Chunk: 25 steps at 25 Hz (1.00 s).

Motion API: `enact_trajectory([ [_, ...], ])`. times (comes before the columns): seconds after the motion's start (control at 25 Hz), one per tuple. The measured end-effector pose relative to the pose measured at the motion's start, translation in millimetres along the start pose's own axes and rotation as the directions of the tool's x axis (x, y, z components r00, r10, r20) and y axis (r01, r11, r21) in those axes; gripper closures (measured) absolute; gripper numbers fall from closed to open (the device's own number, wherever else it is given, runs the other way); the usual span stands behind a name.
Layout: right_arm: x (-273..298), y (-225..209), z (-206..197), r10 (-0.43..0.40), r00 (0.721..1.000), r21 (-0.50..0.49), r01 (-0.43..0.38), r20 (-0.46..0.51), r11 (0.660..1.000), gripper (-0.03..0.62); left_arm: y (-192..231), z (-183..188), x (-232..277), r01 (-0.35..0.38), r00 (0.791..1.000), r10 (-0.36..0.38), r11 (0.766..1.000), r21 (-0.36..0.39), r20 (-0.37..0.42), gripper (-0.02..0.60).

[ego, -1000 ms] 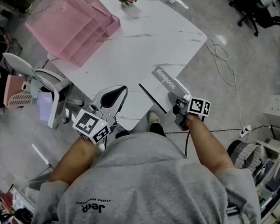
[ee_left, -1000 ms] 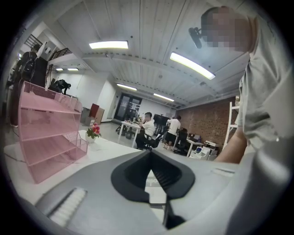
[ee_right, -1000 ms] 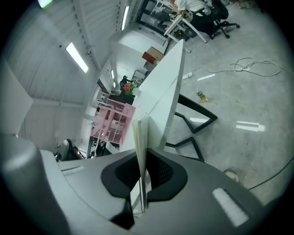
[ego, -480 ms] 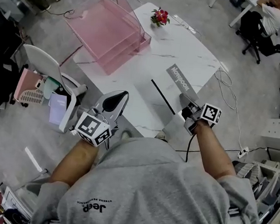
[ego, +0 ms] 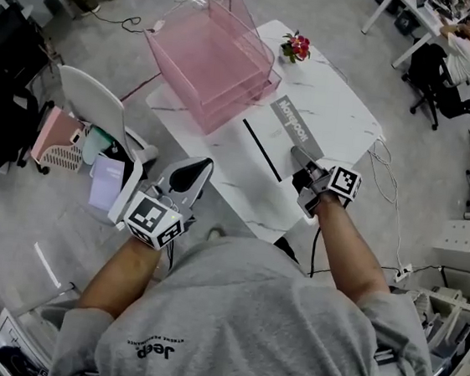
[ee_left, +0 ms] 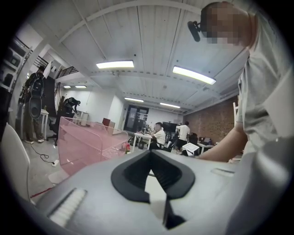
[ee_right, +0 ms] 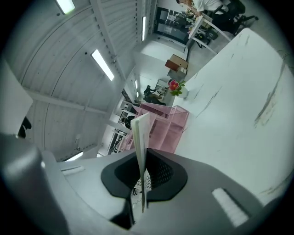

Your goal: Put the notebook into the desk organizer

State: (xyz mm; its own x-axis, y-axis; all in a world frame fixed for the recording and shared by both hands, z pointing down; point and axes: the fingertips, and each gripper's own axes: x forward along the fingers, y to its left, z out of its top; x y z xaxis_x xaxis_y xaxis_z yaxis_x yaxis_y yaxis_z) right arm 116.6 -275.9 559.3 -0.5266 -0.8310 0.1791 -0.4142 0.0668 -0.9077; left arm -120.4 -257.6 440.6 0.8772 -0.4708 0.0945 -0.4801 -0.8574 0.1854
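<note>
The grey notebook (ego: 278, 137) is tilted up on its edge over the white table (ego: 341, 111), and my right gripper (ego: 300, 160) is shut on its near corner. In the right gripper view the notebook (ee_right: 140, 142) stands edge-on between the pads, with the pink desk organizer (ee_right: 163, 124) beyond it. That wire organizer (ego: 212, 58) stands on the table's far left corner, a short way left of the notebook. My left gripper (ego: 206, 164) hangs off the table's near edge, shut on nothing. In its own view the left gripper (ee_left: 150, 154) points level at the organizer (ee_left: 82, 142).
A small pot of red flowers (ego: 297, 45) stands at the table's far edge. A white chair (ego: 92, 108) and a pink basket (ego: 55, 137) are on the floor at left. A cable (ego: 386, 158) lies on the floor at right. A person (ego: 457, 48) sits at a far desk.
My right gripper has lifted the notebook off the table's front edge and carried it towards the organizer. My left gripper has kept its place.
</note>
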Motion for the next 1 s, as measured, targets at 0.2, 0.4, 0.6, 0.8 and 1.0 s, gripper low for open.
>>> enact_trajectory([
  [0.2, 39.0, -0.3, 1.3, 0.075, 0.996, 0.057, -0.072, -0.053, 0.996, 0.583, 8.3, -5.2, 9.1, -0.053, 0.999, 0.053, 0.998, 0.015, -0.006, 0.529],
  [0.4, 69.9, -15.3, 0.5, 0.130, 0.984, 0.102, -0.117, -0.126, 0.988, 0.583, 11.5, -17.9, 21.7, -0.137, 0.990, 0.137, 0.990, -0.012, -0.014, 0.529],
  [0.6, 91.8, -31.7, -8.7, 0.138, 0.976, 0.151, -0.112, -0.171, 0.982, 0.583, 9.8, -35.5, 25.5, -0.193, 0.981, 0.191, 0.980, -0.046, -0.038, 0.529],
  [0.8, 98.0, -43.6, -10.7, 0.141, 0.974, 0.167, -0.111, -0.175, 0.980, 0.583, 10.6, -46.9, 28.8, -0.197, 0.979, 0.194, 0.978, -0.062, -0.055, 0.529],
  [1.0, 98.5, -53.7, -20.5, 0.123, 0.975, 0.166, -0.092, -0.186, 0.982, 0.583, 13.4, -54.4, 28.4, -0.195, 0.980, 0.191, 0.978, -0.077, -0.063, 0.529],
])
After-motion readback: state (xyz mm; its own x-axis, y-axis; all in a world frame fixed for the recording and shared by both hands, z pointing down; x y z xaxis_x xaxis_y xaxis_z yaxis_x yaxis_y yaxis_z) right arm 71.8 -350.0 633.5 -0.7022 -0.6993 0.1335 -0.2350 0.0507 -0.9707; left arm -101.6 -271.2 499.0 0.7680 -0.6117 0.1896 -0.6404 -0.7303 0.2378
